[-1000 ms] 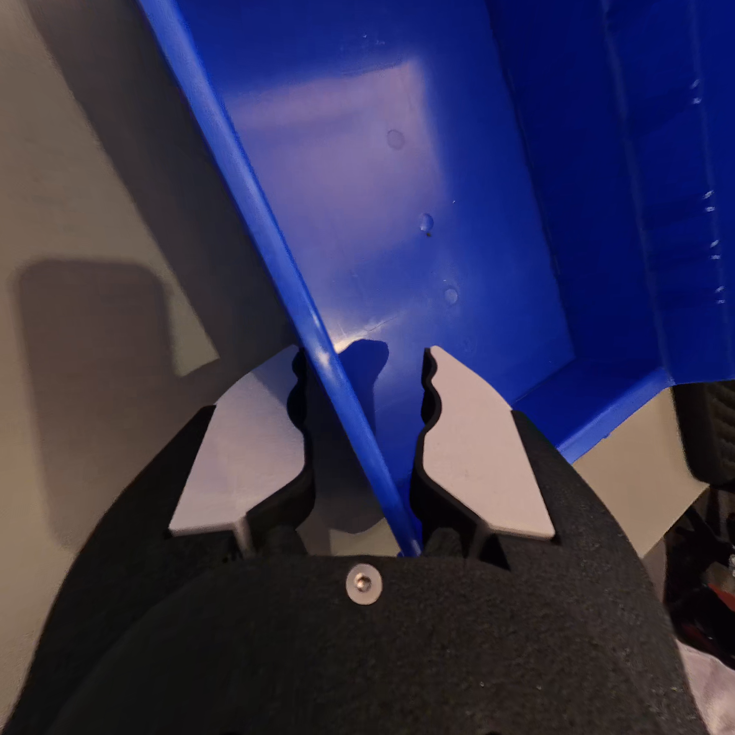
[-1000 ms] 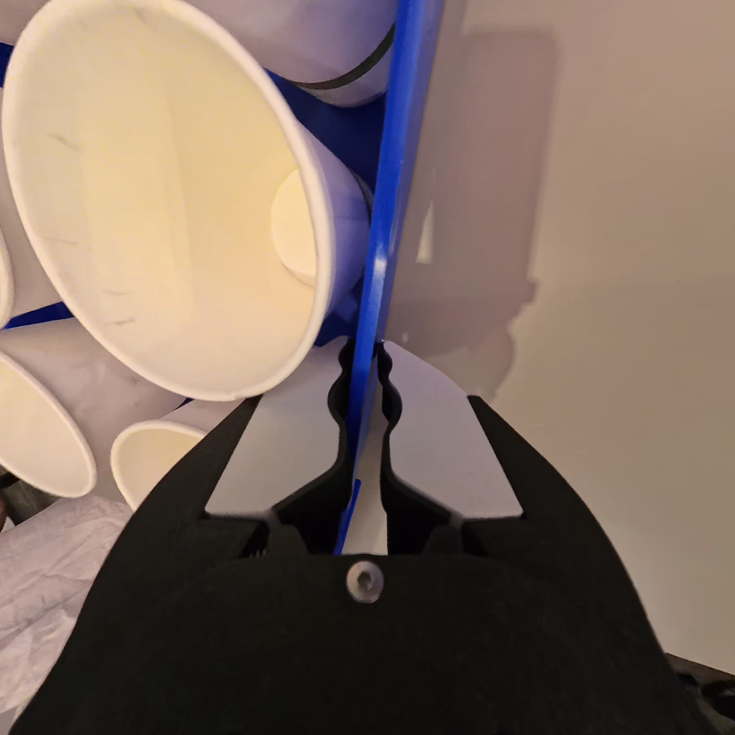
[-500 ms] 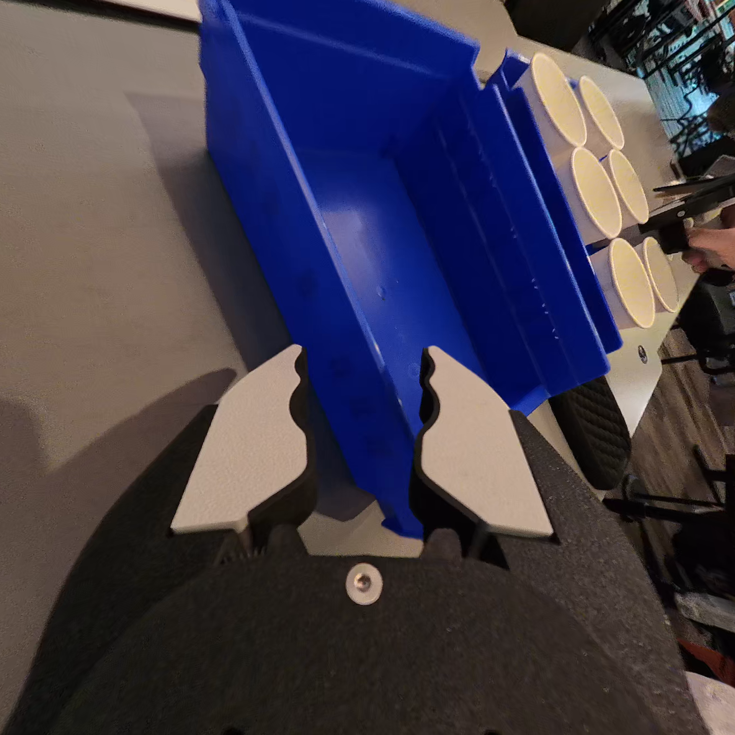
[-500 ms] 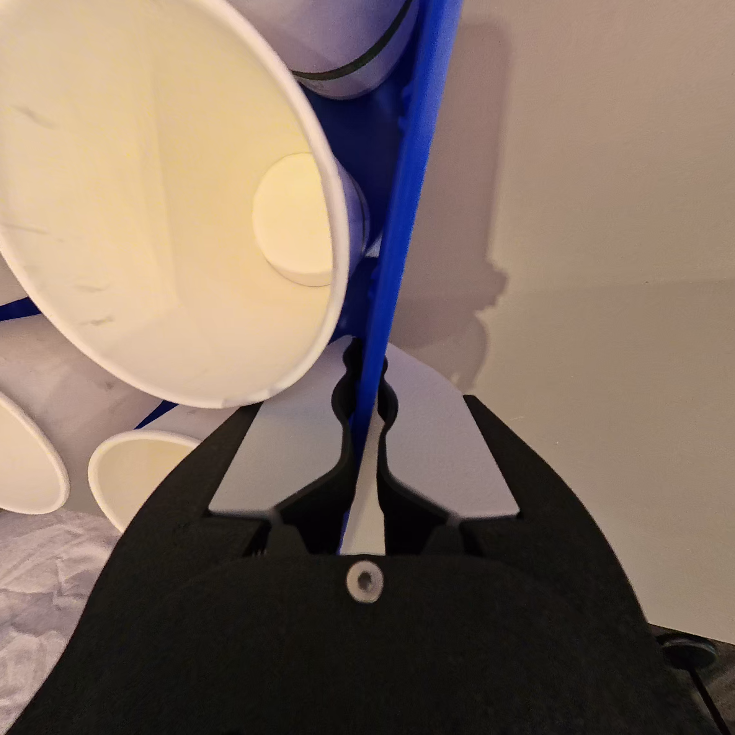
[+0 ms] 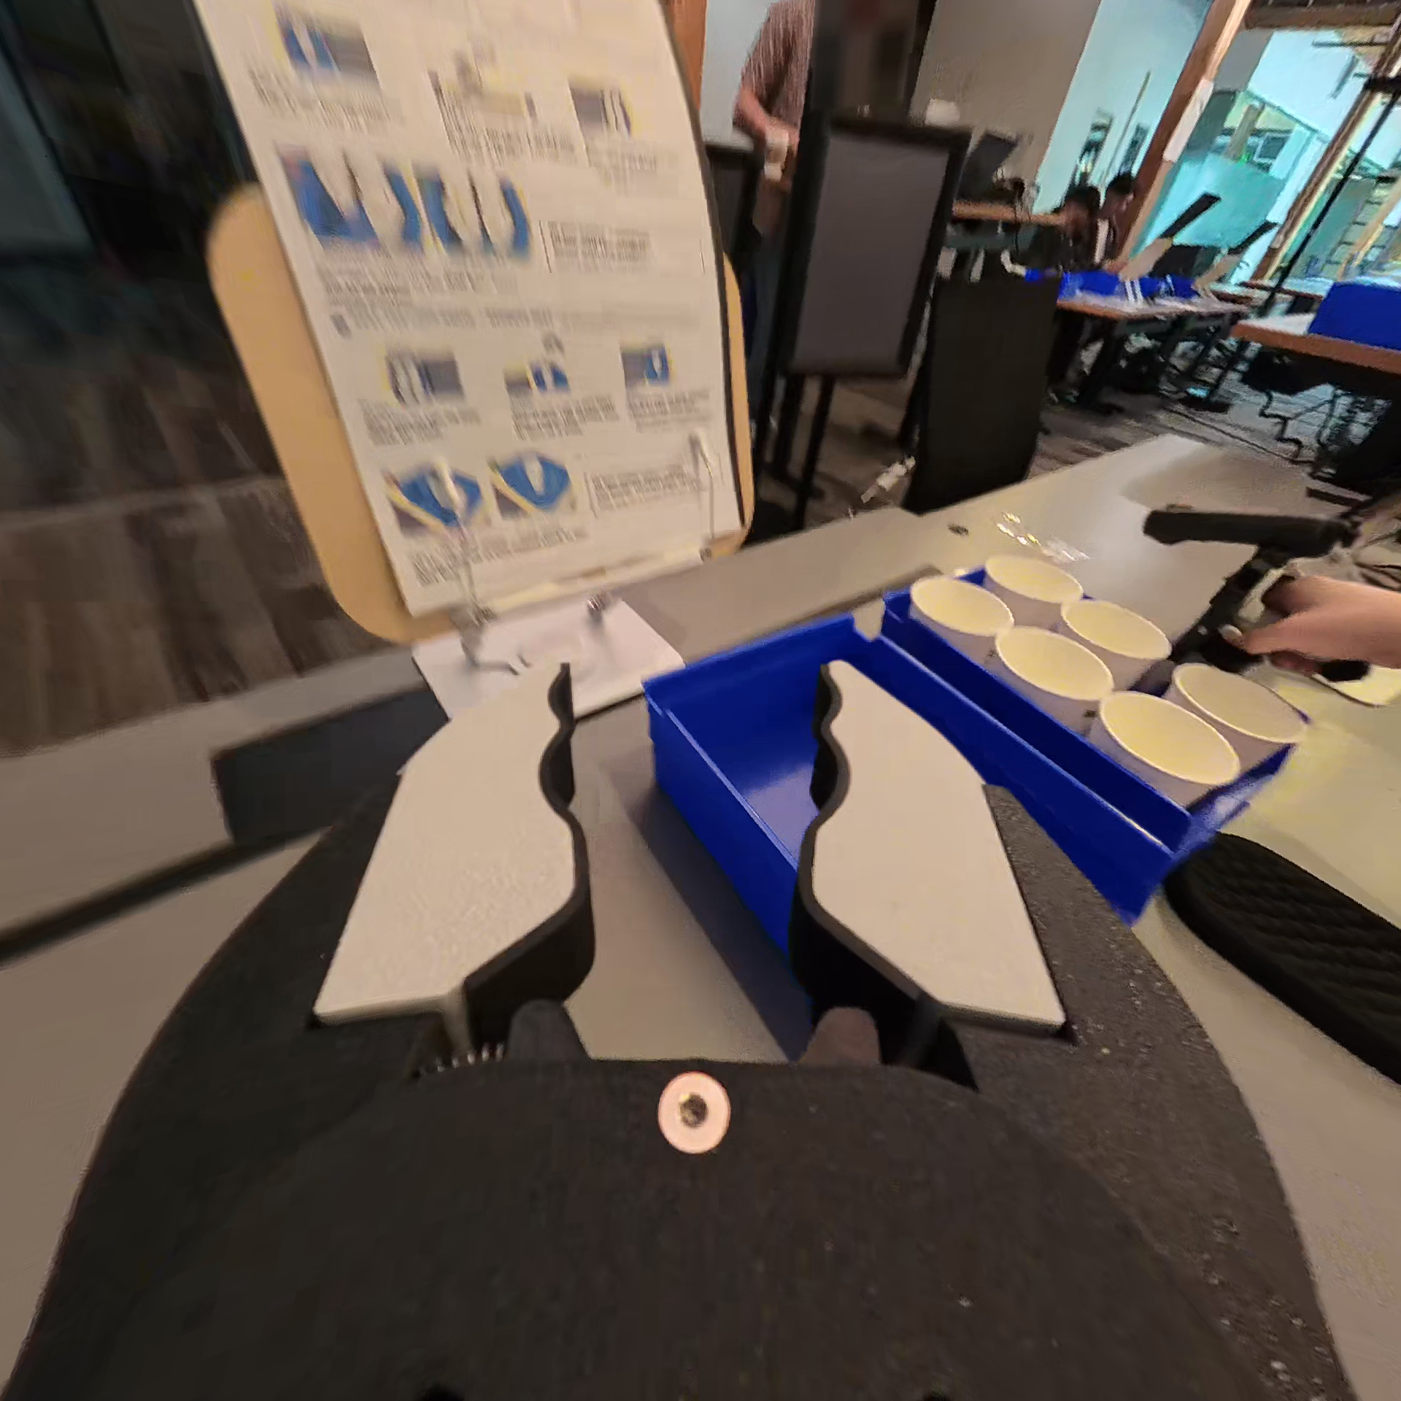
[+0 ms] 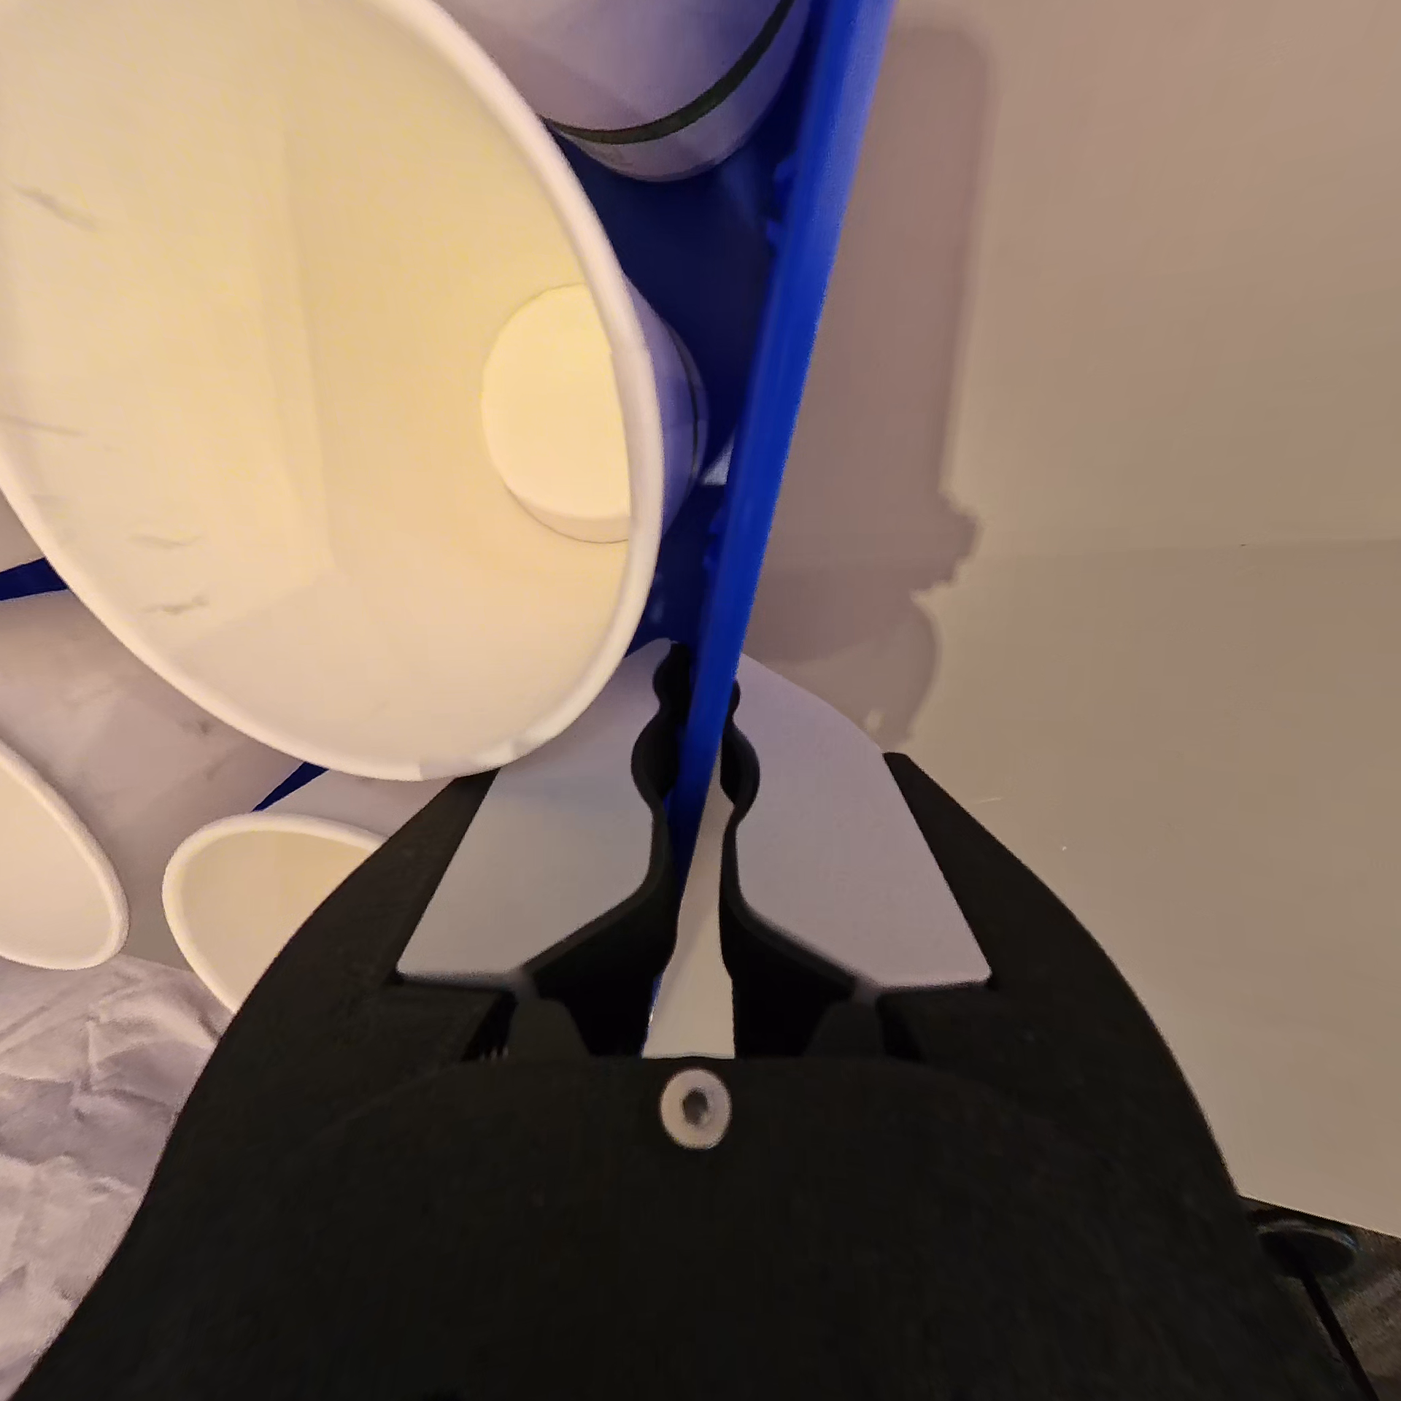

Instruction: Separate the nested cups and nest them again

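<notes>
Pinching the thin wall of the blue bin, the right tool is closed on it, with white paper cups standing in that bin just beside its fingers. The left tool hangs open and empty above the desk. Only the left view shows a second, empty blue bin touching the first, six cups, and a blurred instruction sheet on a stand.

No writing can be read; the instruction sheet propped on its stand behind the counter carries blurred lines and small pictures; the cups look plain
</notes>
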Demonstrator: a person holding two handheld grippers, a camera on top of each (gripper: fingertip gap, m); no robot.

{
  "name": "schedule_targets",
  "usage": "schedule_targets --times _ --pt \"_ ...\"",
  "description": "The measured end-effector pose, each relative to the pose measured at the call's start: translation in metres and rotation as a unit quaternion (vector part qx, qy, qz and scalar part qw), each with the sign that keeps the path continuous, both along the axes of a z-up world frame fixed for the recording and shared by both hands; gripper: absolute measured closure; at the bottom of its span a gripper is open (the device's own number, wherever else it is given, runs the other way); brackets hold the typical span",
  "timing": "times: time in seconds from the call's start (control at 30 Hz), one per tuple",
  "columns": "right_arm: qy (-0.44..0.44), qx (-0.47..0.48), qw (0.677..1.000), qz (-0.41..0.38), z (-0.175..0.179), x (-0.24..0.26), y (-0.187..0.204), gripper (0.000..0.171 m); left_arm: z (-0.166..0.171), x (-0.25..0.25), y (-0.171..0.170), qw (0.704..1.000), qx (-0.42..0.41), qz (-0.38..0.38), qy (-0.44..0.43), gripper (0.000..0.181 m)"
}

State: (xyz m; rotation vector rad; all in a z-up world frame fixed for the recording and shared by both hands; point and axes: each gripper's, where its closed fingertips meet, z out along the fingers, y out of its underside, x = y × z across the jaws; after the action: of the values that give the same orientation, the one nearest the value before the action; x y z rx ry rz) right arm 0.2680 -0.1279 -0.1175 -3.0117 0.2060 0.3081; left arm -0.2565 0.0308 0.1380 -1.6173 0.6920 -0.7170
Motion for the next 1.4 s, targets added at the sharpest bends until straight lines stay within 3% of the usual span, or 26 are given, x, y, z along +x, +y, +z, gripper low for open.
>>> schedule_targets --times 0.13,0.37,1.4 --pt "0.003 -0.010 1.000 -0.002 -0.001 0.000 0.000 0.165 0.027 -0.023 0.013 0.998 0.060 0.026 -0.004 0.119" --pt "0.000 -0.033 0.999 0.002 -0.002 -0.001 -0.002 0.165 -0.003 -0.047 0.044 0.999 0.011 0.035 -0.020 0.113" --pt "0.051 -0.047 0.997 -0.035 0.009 0.002 -0.014 0.166 -0.019 -0.075 0.040 0.999 -0.034 0.035 0.001 0.119"
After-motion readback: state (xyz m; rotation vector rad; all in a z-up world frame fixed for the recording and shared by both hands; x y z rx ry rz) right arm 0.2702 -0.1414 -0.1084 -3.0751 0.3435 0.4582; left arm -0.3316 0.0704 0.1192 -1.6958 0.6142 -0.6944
